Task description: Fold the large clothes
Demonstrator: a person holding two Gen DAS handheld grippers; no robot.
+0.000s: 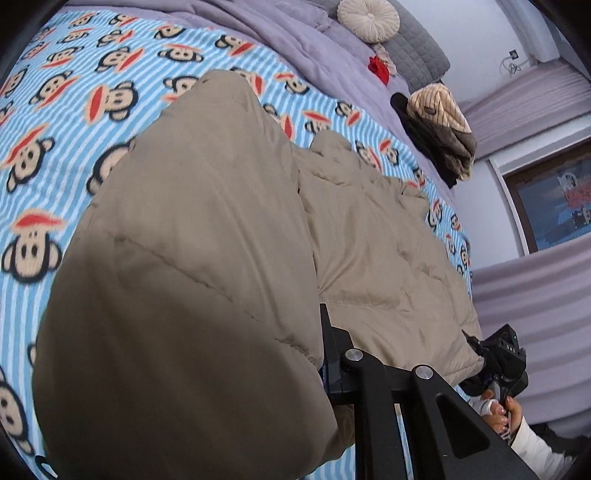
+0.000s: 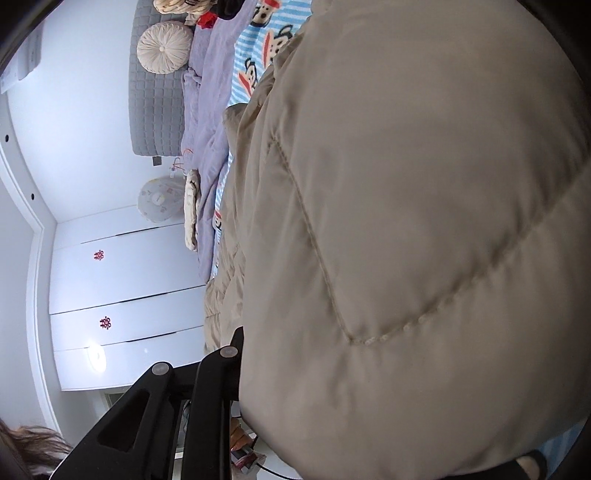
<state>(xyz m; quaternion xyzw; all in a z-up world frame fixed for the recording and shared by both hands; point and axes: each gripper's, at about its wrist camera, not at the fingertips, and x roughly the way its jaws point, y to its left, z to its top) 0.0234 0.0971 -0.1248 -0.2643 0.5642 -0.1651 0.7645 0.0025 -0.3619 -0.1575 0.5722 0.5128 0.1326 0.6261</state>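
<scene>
On the left, the left tool (image 1: pixel 325 354) is clenched on the hem of the beige puffer coat (image 1: pixel 192 280), and a thick quilted panel bulges up out of its grip and fills most of the left wrist view; only one black finger shows beside the fabric, the other being buried under it. The coat lies lengthwise on the monkey-print blanket (image 1: pixel 74 110) spread over the bed, its far end reaching toward the lilac duvet (image 1: pixel 303 40) and the round cream cushion (image 1: pixel 368 18). On the right, the right tool (image 1: pixel 491 363) also looks clamped on the same hem at the coat's other corner, with padding swelling right against its camera. The likely trouble is slippage: the shell looks slick and the filling springy, so a shallow bite on only the outer layer could pull free as the hem is carried over, or the fold could puff back open once let go. If the two tools travel unevenly, the crease will run crooked. The blanket may also drag along under the coat. A pile of dark clothes (image 1: pixel 439 136) sits near the bed's right edge, well apart from the coat. No container is visible, so nothing can be said of contents.
</scene>
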